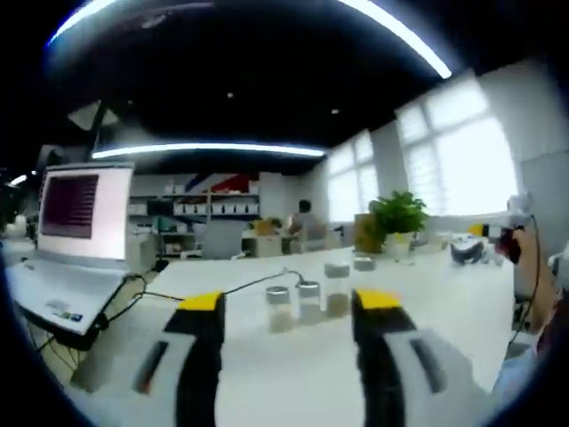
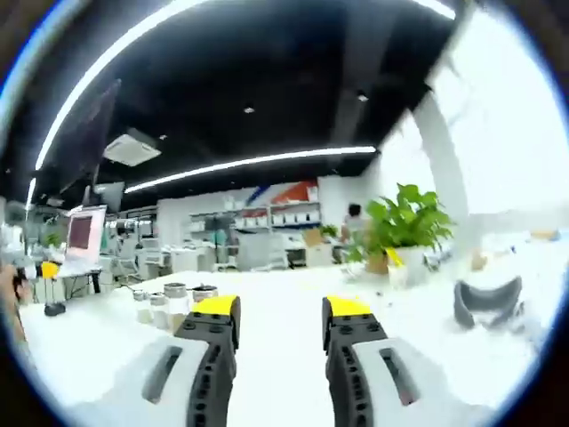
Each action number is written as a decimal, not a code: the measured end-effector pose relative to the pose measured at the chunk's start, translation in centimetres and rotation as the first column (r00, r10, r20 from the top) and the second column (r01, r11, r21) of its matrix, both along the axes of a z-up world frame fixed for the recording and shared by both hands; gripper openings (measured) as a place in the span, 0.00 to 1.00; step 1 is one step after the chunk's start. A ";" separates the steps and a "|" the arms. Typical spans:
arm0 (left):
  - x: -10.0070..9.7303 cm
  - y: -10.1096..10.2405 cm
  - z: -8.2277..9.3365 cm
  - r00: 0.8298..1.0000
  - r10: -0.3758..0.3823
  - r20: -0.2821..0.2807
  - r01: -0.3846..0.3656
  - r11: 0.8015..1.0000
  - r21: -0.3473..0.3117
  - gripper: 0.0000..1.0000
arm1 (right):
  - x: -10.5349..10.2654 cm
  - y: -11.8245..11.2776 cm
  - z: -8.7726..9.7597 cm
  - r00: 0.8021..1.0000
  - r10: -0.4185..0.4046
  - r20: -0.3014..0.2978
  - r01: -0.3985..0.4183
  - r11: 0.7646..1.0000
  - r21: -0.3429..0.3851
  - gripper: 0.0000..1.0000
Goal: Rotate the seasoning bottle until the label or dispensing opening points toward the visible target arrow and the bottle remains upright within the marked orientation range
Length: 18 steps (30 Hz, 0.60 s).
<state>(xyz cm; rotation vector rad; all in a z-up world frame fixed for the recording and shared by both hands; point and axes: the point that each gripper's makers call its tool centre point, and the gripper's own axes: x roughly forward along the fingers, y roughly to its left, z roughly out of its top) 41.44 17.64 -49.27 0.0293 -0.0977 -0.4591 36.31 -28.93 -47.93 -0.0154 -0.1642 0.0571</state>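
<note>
Bright open office, long white table (image 1: 293, 374), and my turning job not yet begun

Across that table, in my left gripper view, a cluster of small clear glass seasoning bottles with grey caps (image 1: 309, 301) stands upright ahead of my left gripper (image 1: 289, 307), framed in the gap between its yellow-tipped black jaws, which are spread wide with nothing in them; in my right gripper view the same bottles (image 2: 169, 305) sit off to the left of my right gripper (image 2: 280, 311), whose jaws are likewise parted and empty. I see no target arrow and cannot read any label or opening at this blur, so I judge nothing is done: choosing the bottle, gripping it and rotating it all remain. An open white laptop (image 1: 76, 236) and a green potted plant (image 2: 404, 227) stand well apart from the bottles
</note>
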 end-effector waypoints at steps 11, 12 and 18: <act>-1.9 -0.1 2.3 0.999 -0.017 0.036 0.016 1.000 0.024 1.00 | 1.2 2.6 -3.6 0.970 0.071 -0.232 -0.060 0.997 0.056 0.96; -2.2 -0.1 2.5 0.998 -0.018 0.055 0.016 0.999 0.036 1.00 | 1.2 2.8 -3.5 0.972 0.078 -0.220 -0.074 0.997 0.027 0.98; -2.2 0.8 2.7 0.998 0.010 0.060 -0.011 1.000 0.021 1.00 | 0.8 2.9 -3.3 0.975 0.063 -0.215 -0.056 0.998 0.040 0.99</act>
